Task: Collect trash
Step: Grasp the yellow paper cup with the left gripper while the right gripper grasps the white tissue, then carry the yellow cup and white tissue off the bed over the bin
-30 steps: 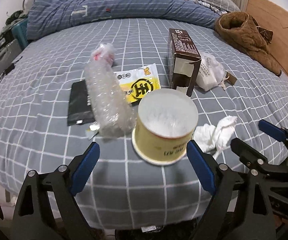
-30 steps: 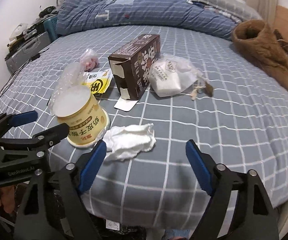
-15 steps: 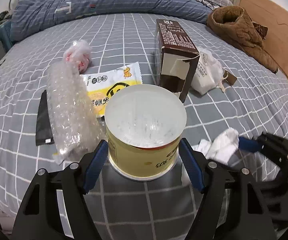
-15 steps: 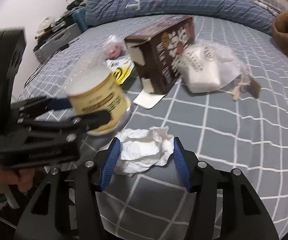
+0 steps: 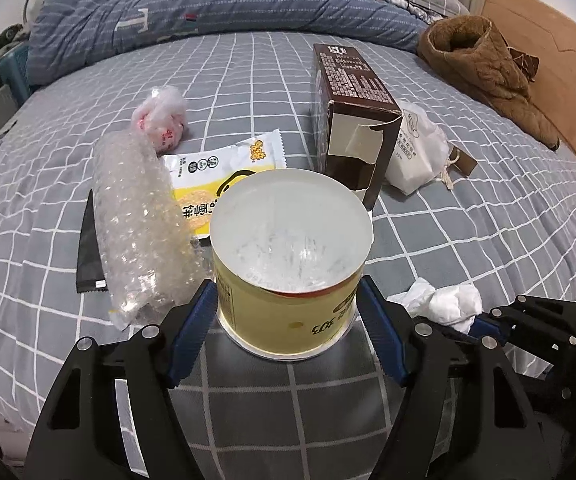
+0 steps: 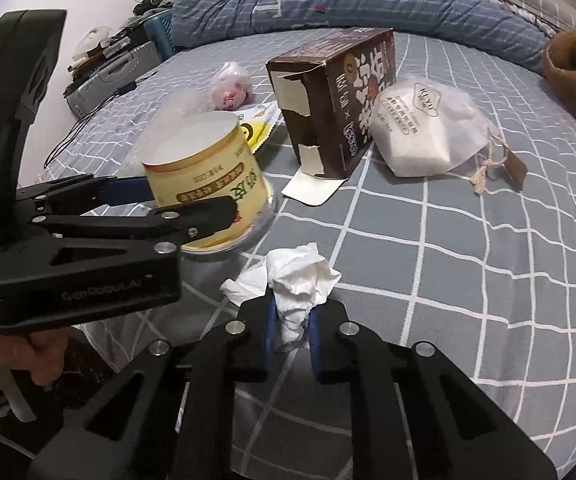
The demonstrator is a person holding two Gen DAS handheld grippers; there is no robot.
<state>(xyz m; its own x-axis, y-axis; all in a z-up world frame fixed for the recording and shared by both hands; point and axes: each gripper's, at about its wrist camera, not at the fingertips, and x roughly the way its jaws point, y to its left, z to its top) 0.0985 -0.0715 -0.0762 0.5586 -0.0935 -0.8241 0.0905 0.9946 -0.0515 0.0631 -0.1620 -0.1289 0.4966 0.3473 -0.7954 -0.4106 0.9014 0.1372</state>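
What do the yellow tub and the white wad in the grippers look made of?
Yellow tub: likely thin plastic with a glossy printed label; its upturned base is frosted and translucent. White wad: probably soft, matte tissue paper, crumpled into folds and pinched narrow between the right gripper fingers.

Black hand-held gripper (image 6: 291, 330); blue pads (image 6: 271, 326).

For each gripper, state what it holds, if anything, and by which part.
The left gripper clamps the yellow tub by its lower side walls. The right gripper pinches the crumpled tissue at its near end.
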